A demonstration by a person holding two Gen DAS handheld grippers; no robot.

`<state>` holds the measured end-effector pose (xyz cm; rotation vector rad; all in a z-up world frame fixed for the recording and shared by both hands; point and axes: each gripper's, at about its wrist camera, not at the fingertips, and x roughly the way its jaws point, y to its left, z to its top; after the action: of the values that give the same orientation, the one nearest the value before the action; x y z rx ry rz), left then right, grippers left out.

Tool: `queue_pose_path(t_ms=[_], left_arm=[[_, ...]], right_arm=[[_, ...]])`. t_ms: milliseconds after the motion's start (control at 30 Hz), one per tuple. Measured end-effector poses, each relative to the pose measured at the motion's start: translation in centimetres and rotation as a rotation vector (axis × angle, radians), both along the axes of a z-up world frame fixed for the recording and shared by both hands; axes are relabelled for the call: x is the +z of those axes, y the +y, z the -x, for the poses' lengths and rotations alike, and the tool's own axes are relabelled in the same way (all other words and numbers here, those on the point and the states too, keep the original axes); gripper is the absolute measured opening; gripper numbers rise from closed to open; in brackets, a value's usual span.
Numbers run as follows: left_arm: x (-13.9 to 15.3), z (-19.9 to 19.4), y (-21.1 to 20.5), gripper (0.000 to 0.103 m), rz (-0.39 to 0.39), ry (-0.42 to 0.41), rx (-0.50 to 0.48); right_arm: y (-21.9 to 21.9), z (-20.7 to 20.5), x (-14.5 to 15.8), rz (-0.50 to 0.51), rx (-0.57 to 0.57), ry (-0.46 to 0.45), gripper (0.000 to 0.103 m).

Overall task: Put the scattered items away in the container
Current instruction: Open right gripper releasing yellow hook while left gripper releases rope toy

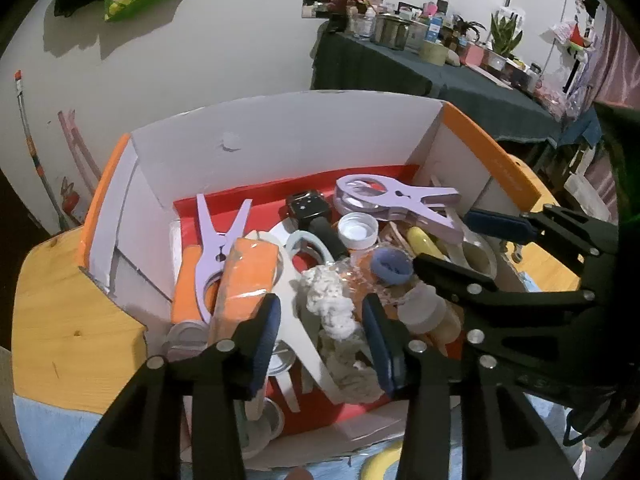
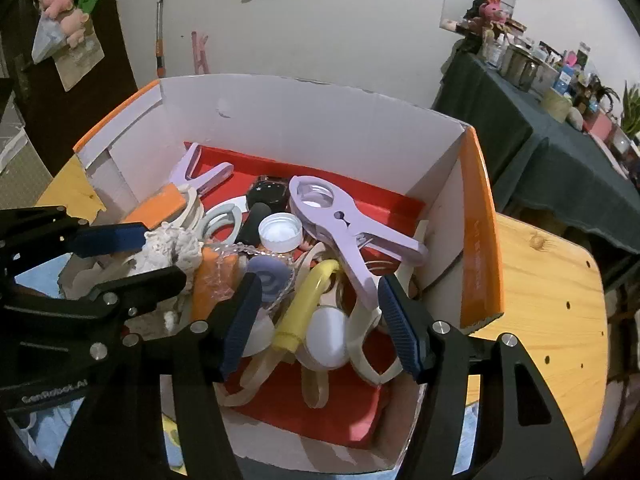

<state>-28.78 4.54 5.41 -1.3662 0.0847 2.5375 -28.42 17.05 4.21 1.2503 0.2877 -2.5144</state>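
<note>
Both claws hang over the open box (image 1: 280, 140), each with its blue pads spread and nothing between them. My left claw (image 1: 322, 344) sits above the near-left part of the box, over a knot of white crocheted yarn (image 1: 330, 300) and a long white clip (image 1: 296, 320). My right claw (image 2: 320, 320) is just beside it on the right, released as well, over a yellow tube (image 2: 308, 300) and a white egg-shaped piece (image 2: 326, 336).

The box stands on my wooden surface (image 2: 540, 300), close to its near edge; its walls are white inside with orange rims, and its floor is red. The things are piled inside it, touching and overlapping. A large lilac clothes peg (image 2: 344, 224) lies across the right half, its round handle end toward the far wall. A second lilac peg (image 1: 220, 240) lies at the left, resting on an orange block (image 1: 248, 276). Near the middle sit a white bottle cap (image 2: 280, 232), open side up, a black cylindrical object (image 1: 316, 220) behind it, a pale blue-grey ring clip (image 2: 222, 220) and a purple-blue round piece (image 1: 392, 266).

Beyond the box, a dark-clothed table (image 1: 420, 76) stands against the far wall, crowded with jars and plants.
</note>
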Motion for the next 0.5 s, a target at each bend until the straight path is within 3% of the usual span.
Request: queue_pose_path(t_ms=[500], left_arm=[[0.4, -0.5, -0.7, 0.046, -0.021, 0.011, 0.010]], right_arm=[[-0.2, -1.1, 0.7, 0.019, 0.006, 0.021, 0.059]])
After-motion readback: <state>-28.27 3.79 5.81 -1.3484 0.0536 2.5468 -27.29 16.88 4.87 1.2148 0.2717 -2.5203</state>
